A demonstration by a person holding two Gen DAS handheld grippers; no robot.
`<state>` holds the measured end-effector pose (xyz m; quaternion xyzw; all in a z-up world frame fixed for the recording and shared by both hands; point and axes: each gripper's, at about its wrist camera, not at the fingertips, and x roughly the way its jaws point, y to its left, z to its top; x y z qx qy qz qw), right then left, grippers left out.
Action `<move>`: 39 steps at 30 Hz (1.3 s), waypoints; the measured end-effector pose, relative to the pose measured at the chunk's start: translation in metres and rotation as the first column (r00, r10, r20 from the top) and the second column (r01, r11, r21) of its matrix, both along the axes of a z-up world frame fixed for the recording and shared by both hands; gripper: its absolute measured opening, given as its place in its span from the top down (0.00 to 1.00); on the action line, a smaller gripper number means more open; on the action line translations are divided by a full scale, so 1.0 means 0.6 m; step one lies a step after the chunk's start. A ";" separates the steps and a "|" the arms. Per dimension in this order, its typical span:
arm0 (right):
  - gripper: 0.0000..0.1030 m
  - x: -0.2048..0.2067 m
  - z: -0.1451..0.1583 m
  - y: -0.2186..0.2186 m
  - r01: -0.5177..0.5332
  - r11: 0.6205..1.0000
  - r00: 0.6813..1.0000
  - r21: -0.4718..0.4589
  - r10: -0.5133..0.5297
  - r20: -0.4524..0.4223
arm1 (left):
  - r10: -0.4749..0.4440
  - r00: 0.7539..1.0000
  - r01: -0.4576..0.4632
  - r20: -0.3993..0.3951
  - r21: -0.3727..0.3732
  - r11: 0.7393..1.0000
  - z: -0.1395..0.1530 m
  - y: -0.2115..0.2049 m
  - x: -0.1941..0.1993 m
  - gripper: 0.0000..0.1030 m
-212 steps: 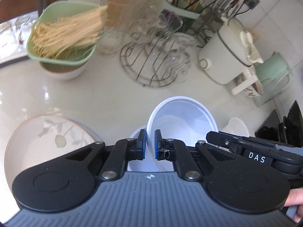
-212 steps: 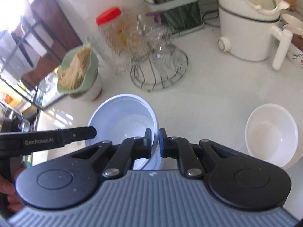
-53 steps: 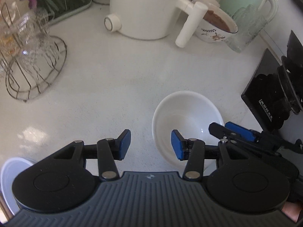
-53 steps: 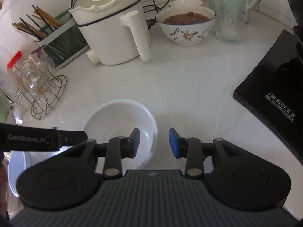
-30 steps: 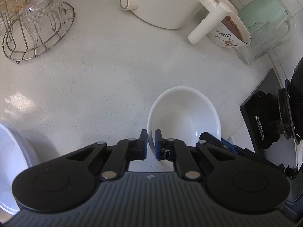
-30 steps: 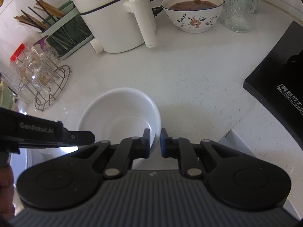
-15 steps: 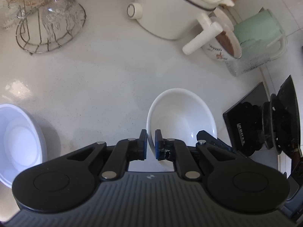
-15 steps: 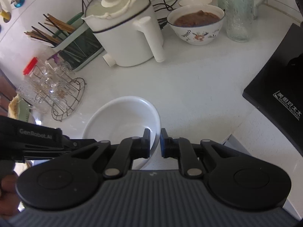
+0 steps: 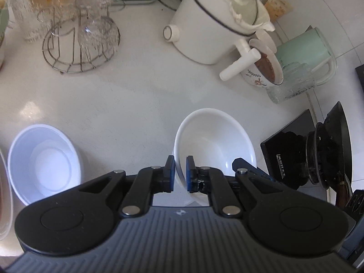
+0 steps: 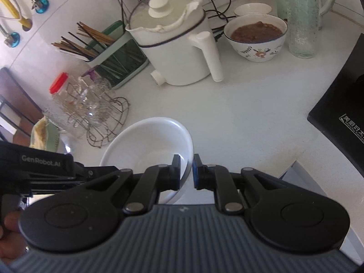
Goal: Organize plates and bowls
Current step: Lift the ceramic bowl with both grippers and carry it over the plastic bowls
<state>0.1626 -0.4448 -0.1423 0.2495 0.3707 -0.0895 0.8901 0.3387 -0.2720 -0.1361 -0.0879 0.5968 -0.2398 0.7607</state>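
Both tongs pinch one glossy white ceramic bowl by opposite sides of its rim.

The left gripper (image 9: 180, 173) is clamped on the white bowl (image 9: 216, 145) at lower centre, above the pale counter (image 9: 136, 95); the right gripper (image 10: 186, 173) nips the far edge. The larger bluish-white plastic bowl (image 9: 43, 161) sits at lower left, well apart and on the left gripper's side, so nesting likely means carrying leftward.

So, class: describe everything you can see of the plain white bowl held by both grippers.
The white bowl is glossy, ceramic-looking, round, deep and empty. It tilts above the white counter. The left gripper is shut on its near rim, and the right gripper is shut on the opposite rim. Nothing else touches it.
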 end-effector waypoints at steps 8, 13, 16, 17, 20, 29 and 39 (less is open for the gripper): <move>0.87 0.009 0.029 0.016 -0.030 0.999 0.999 0.022 0.029 0.029 | 0.026 0.999 -0.025 0.040 -0.023 0.999 0.033 0.033 0.005 0.90; 0.87 0.022 0.038 0.037 -0.063 0.998 0.998 0.016 0.063 0.032 | 0.047 0.998 -0.045 0.036 -0.037 0.998 0.041 0.068 0.009 0.90; 0.87 0.033 0.041 0.054 -0.087 0.996 0.996 0.012 0.086 0.029 | 0.065 0.997 -0.064 0.036 -0.041 0.997 0.044 0.090 0.009 0.90; 0.87 0.035 0.043 0.061 -0.094 0.995 0.995 0.008 0.094 0.030 | 0.072 0.997 -0.070 0.040 -0.044 0.997 0.045 0.099 0.010 0.90; 0.87 0.044 0.047 0.078 -0.117 0.993 0.993 0.007 0.116 0.035 | 0.098 0.994 -0.095 0.046 -0.058 0.994 0.050 0.126 0.014 0.90; 0.86 0.065 0.049 0.135 -0.186 0.982 0.982 0.025 0.185 0.030 | 0.139 0.988 -0.136 0.059 -0.057 0.989 0.059 0.204 0.013 0.90; 0.84 0.101 0.046 0.205 -0.301 0.954 0.954 0.012 0.301 0.013 | 0.224 0.972 -0.221 0.066 -0.058 0.974 0.056 0.289 0.009 0.90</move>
